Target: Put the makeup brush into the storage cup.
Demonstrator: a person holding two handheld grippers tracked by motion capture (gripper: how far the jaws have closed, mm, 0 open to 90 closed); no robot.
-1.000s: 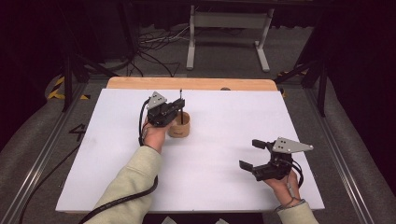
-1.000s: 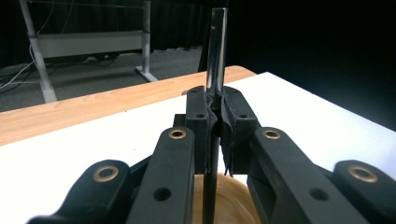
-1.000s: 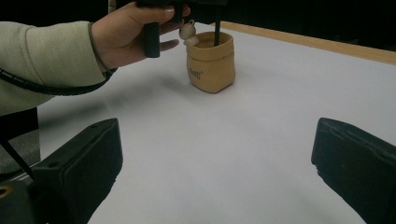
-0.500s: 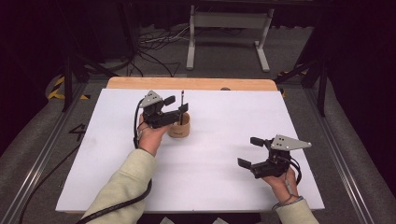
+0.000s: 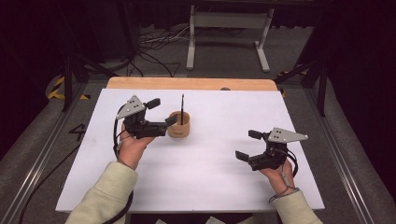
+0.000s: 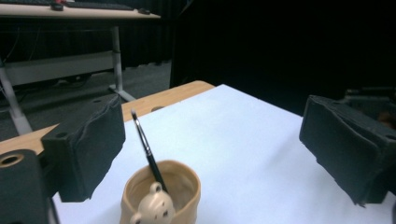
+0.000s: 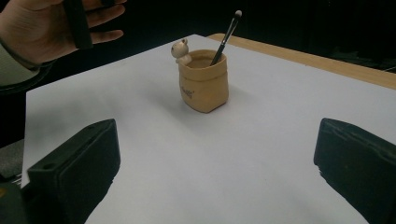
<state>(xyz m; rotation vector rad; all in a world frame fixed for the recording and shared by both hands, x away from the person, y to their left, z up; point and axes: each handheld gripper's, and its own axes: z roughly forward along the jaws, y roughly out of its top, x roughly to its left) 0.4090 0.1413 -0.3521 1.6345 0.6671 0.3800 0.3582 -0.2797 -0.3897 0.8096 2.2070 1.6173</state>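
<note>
**Tan ceramic-looking cup with brush, both grippers open**

Pale sleeves and two hands at the near edge of the white worktop [image 5: 201, 186]. Right gripper [image 5: 248, 145] held low over the near right part of the sheet, jaws spread wide, nothing between them, well apart from the cup. Left gripper [image 5: 163, 113] farther in, left of centre, jaws likewise spread and empty; one jaw tip just beside the cup rim in the high view, contact not confirmed. From the left gripper view, cup sitting low between the two black pads.

Cup [image 5: 179, 124] left of centre, upright on the sheet, shaped like a small sack with a folded rim. Small bear figure [image 7: 180, 50] perched on the rim. Thin black brush [image 7: 226, 35] standing in the cup, leaning against the rim, tip uppermost.

Handling, judged: cup probably rigid, glazed, somewhat slippery, breakable if dropped; light enough to tip if nudged. Best hold across the body below the rim, clear of the bear, likely the weakest part. Brush very light, stiff, slim; pinch mid-handle, lift straight up along its lean to avoid dragging the cup over.

Writing: small dark mark on the cup wall [image 7: 188, 92], too small to read.

Beyond the sheet: bare wooden strip [image 5: 187, 83], then grey floor, cables, a pale metal stand [image 5: 227, 21].
</note>
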